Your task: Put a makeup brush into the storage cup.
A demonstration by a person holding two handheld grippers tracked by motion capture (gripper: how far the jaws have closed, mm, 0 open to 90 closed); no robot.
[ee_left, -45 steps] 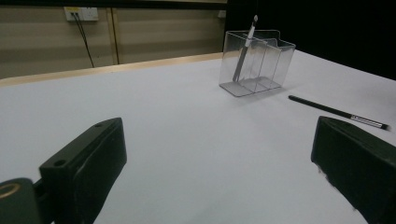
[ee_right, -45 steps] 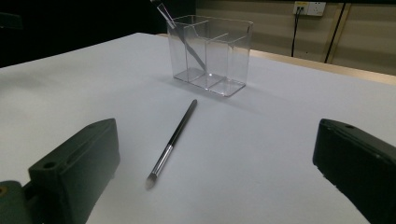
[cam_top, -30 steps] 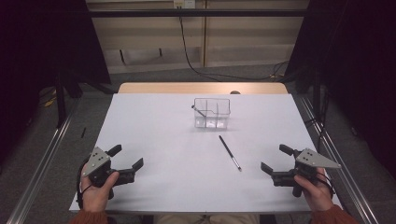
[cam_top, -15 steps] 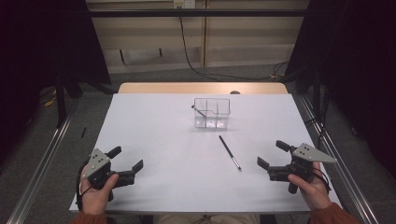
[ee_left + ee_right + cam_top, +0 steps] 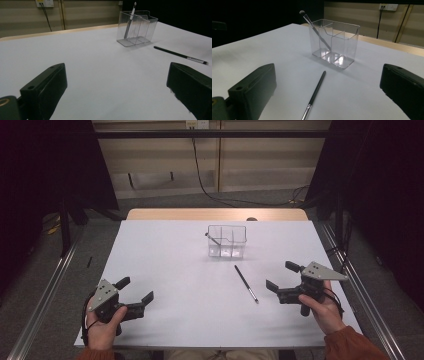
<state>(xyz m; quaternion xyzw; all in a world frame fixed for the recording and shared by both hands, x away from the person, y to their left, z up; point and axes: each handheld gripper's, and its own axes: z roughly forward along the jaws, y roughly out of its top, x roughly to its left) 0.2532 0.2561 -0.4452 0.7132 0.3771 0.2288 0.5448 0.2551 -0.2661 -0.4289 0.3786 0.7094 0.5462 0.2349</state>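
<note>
Both hand-held grippers rest low over the white table [image 5: 175, 270] with their jaws spread wide and nothing between them. In the high view the right gripper [image 5: 284, 278] sits near the table's right edge, gripped by the person's right hand [image 5: 322, 307], with its grey three-cornered plate on top and its jaws turned toward the middle of the table. The left gripper [image 5: 135, 291] is near the front left corner, held by the left hand [image 5: 102, 327], and its jaws also point inward.

Between the two, but much closer to the right gripper, a slim black brush [image 5: 246, 283] lies flat on the table, apart from both sets of jaws. It runs at a slant, its far end pointing toward the clear organizer [image 5: 227, 241] and its silvery end lying nearer the person. In the right gripper view this brush [image 5: 314, 93] lies straight ahead between the open jaws, on the tabletop just beyond them.

The clear organizer stands upright past the middle of the table, divided into compartments. A second brush [image 5: 313, 26] leans inside one end compartment, its bristled tip sticking out above the rim; in the left gripper view that brush [image 5: 130, 21] rises from the organizer [image 5: 140, 28], with the loose brush [image 5: 178, 55] lying to its right.
</note>
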